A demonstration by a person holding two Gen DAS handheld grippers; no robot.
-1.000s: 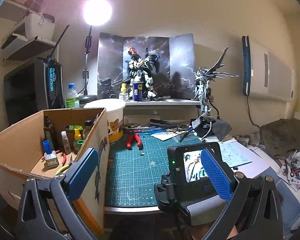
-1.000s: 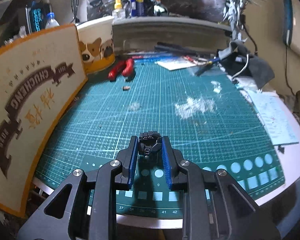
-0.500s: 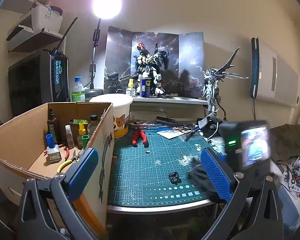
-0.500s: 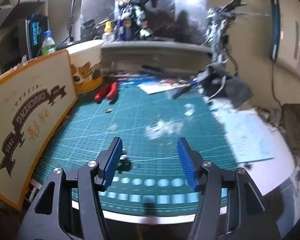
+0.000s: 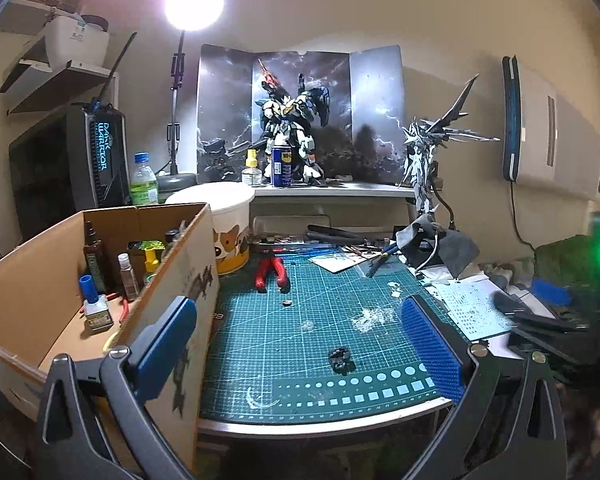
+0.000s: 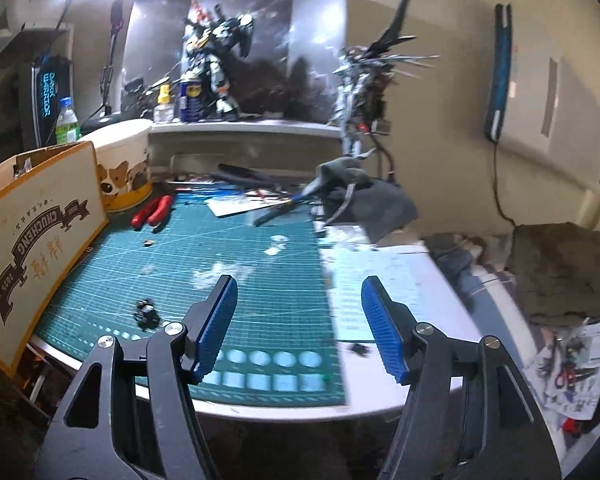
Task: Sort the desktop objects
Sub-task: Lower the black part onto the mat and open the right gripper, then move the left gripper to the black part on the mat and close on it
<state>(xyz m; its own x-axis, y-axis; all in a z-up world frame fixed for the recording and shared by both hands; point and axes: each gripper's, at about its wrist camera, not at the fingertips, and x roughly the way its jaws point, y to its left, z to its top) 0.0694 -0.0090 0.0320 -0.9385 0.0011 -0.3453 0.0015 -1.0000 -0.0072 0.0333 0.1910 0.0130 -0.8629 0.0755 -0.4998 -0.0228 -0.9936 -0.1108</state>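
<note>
A small black model part (image 5: 340, 358) lies on the green cutting mat (image 5: 300, 344) near its front edge; it also shows in the right wrist view (image 6: 145, 312). My left gripper (image 5: 300, 344) is open and empty, held back from the desk's front edge. My right gripper (image 6: 298, 320) is open and empty, to the right of the black part and above the mat's front right corner; it shows blurred at the right edge of the left wrist view (image 5: 540, 312). Red-handled pliers (image 5: 272, 272) lie at the back of the mat.
An open cardboard box (image 5: 40, 292) with bottles and tools stands left of the mat. A white dog-print tub (image 5: 228, 236) sits behind it. Robot models (image 5: 292, 140) stand on a shelf. Papers (image 5: 468, 304), grey cloth (image 5: 452, 248) and tools lie at the right.
My right gripper has opened and let go of the black part, which now lies on the mat. The gripper has pulled back and to the right. The left gripper has barely moved.
</note>
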